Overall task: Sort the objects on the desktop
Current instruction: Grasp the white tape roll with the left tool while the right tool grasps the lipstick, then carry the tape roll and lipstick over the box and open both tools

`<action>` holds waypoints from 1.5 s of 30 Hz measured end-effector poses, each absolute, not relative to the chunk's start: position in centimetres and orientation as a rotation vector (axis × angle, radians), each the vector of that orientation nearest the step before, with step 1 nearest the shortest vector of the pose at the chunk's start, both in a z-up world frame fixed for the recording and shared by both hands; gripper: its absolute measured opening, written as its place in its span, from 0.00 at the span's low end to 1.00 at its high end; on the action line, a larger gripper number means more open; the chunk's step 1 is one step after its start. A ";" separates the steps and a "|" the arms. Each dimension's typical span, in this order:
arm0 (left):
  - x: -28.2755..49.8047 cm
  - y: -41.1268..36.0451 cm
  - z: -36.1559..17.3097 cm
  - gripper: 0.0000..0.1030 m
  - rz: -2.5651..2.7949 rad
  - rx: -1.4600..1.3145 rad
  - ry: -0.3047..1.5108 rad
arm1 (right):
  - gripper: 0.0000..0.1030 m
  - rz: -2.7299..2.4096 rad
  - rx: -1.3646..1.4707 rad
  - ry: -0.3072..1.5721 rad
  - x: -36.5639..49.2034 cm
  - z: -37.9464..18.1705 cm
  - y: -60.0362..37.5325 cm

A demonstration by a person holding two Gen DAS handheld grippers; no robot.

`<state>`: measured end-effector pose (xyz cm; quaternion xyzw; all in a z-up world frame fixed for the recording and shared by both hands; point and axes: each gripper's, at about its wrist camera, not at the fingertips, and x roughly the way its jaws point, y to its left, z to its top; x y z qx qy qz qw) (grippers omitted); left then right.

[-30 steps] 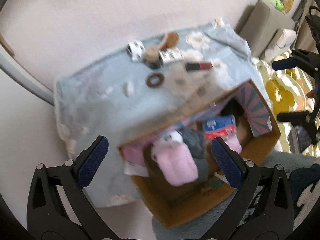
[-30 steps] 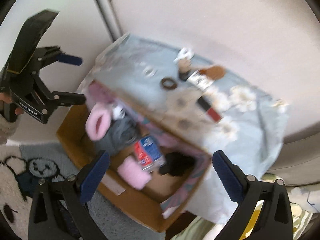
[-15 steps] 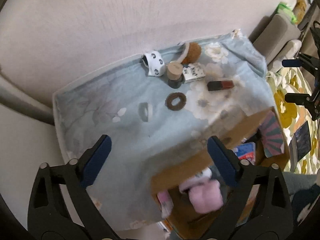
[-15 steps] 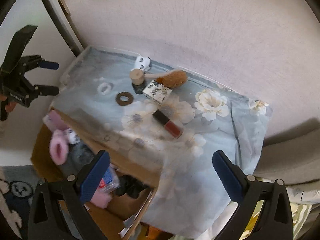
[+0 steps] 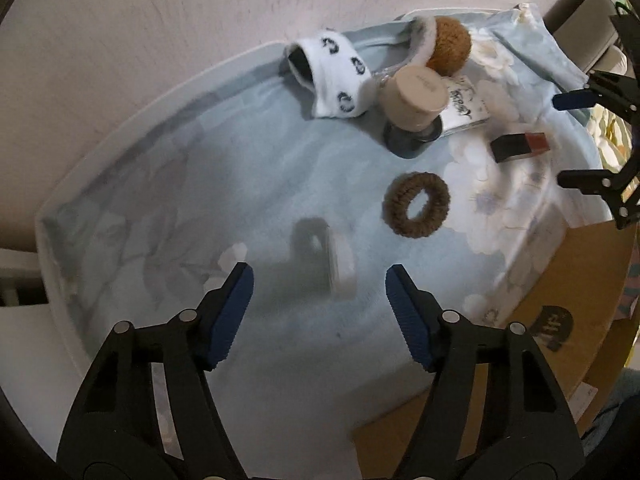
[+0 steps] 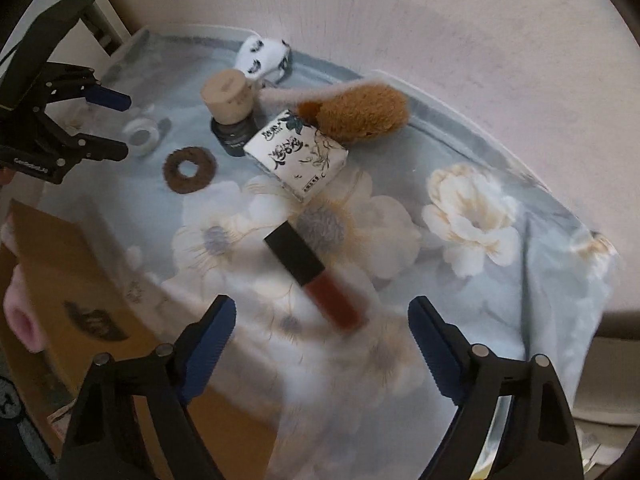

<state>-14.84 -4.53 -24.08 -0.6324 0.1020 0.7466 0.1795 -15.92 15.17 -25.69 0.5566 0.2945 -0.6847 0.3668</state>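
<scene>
My left gripper (image 5: 318, 286) is open and empty, just short of a white tape roll (image 5: 340, 264) on the blue floral cloth (image 5: 200, 184). Beyond it lie a brown hair scrunchie (image 5: 417, 205), a cork-capped dark bottle (image 5: 414, 100), a white patterned sock (image 5: 336, 76) and a brown furry headband (image 5: 446, 46). My right gripper (image 6: 322, 324) is open and empty, close above a black-and-red lip gloss tube (image 6: 312, 276). A white printed box (image 6: 296, 156) lies behind it. The left gripper also shows in the right wrist view (image 6: 108, 124).
A cardboard box (image 6: 68, 280) stands against the table's front edge, with a pink fluffy item (image 6: 20, 320) inside. Its flap also shows in the left wrist view (image 5: 560, 320). A wall runs behind the table. A grey sofa (image 5: 588, 28) is at the far right.
Both grippers have moved from over the cardboard box forward and down over the table. The left one has come close to the tape roll, the right one to the lip gloss.
</scene>
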 end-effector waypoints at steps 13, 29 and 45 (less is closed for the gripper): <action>-15.3 -4.7 -25.8 0.17 2.047 -1.795 0.240 | 0.25 -1.653 1.425 0.882 -15.4 -28.2 13.3; -14.3 -4.8 -22.5 0.08 2.079 -1.747 0.280 | 0.18 -1.682 1.420 0.821 -14.5 -24.9 14.5; -9.3 -2.5 -11.9 0.08 2.125 -1.607 0.336 | 0.18 -1.644 1.293 0.812 -9.7 -13.9 15.3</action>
